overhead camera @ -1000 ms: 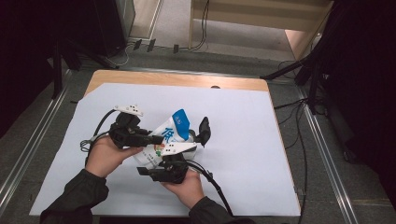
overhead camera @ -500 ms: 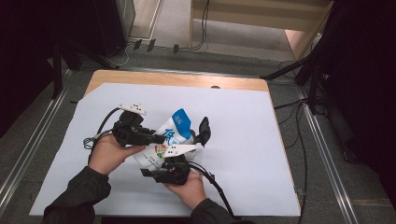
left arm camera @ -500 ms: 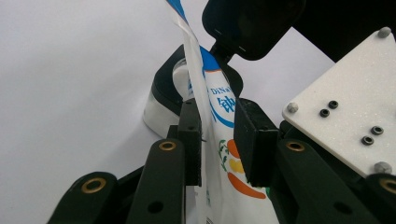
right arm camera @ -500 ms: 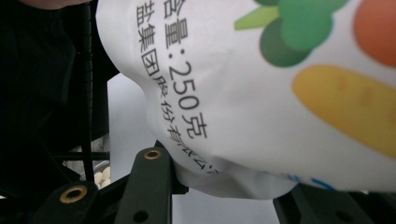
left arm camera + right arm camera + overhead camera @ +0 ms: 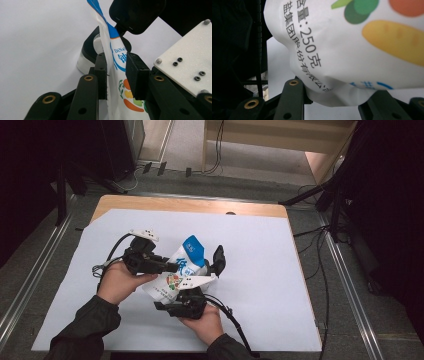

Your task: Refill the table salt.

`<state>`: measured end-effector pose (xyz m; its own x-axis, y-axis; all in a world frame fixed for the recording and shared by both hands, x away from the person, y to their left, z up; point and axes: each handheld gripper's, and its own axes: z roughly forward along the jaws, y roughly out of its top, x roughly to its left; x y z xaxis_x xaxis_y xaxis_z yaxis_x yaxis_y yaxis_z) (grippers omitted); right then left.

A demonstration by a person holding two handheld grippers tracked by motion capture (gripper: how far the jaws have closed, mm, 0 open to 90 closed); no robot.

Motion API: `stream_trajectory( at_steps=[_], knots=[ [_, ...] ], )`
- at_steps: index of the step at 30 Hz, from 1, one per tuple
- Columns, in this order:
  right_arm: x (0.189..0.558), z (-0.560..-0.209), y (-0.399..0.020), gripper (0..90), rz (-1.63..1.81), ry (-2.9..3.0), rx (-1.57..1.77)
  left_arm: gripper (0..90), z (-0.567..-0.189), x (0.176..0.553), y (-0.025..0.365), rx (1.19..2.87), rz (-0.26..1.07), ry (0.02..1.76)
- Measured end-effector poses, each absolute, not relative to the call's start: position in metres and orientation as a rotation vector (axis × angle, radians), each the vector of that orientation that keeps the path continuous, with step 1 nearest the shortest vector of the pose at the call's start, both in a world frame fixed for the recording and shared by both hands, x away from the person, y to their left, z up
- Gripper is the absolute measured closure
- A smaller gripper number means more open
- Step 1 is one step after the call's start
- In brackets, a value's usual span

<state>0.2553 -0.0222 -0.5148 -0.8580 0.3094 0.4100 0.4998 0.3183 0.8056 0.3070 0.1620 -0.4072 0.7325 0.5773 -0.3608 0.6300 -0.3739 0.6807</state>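
Observation:
A white bag point(image 5: 186, 262) with a blue top and printed vegetables hangs tilted over the table between both grippers. From the left, my left gripper point(image 5: 167, 266) is shut on it. In the left gripper view its pads point(image 5: 136, 72) press on both sides of the bag point(image 5: 117, 67) just under the blue band. My right gripper point(image 5: 197, 272) comes up from below, one black jaw standing past the bag's right side. In the right gripper view the bag's bulging bottom point(image 5: 352, 50) is wedged between that gripper's point(image 5: 337, 97) two jaws.
A white paper sheet point(image 5: 260, 270) covers most of the wooden table point(image 5: 200, 206). In the left gripper view a round black and white object point(image 5: 86, 56) sits on the sheet right behind the bag. Cables trail from both grippers, and metal rails run along the table's sides.

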Motion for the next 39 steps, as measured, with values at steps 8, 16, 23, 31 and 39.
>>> stream_trajectory(
  at_steps=[8, 16, 23, 31, 39],
  knots=[
    [0.254, -0.519, -0.026, 68.3, -1.55, -2.416, -0.763, 72.3, -0.408, 0.313, 0.161, 2.063, -0.091, 0.903],
    [0.253, -0.522, -0.031, 68.4, -1.537, -2.44, -0.763, 72.2, -0.406, 0.318, 0.159, 2.056, -0.092, 0.897],
    [0.253, -0.525, -0.032, 68.4, -1.521, -2.465, -0.763, 72.0, -0.408, 0.322, 0.157, 2.057, -0.094, 0.892],
    [0.253, -0.532, -0.033, 70.1, -1.484, -2.481, -0.789, 72.2, -0.412, 0.325, 0.154, 2.062, -0.102, 0.887],
    [0.255, -0.535, -0.035, 70.9, -1.469, -2.477, -0.825, 76.4, -0.414, 0.326, 0.155, 2.059, -0.111, 0.89]
  ],
)
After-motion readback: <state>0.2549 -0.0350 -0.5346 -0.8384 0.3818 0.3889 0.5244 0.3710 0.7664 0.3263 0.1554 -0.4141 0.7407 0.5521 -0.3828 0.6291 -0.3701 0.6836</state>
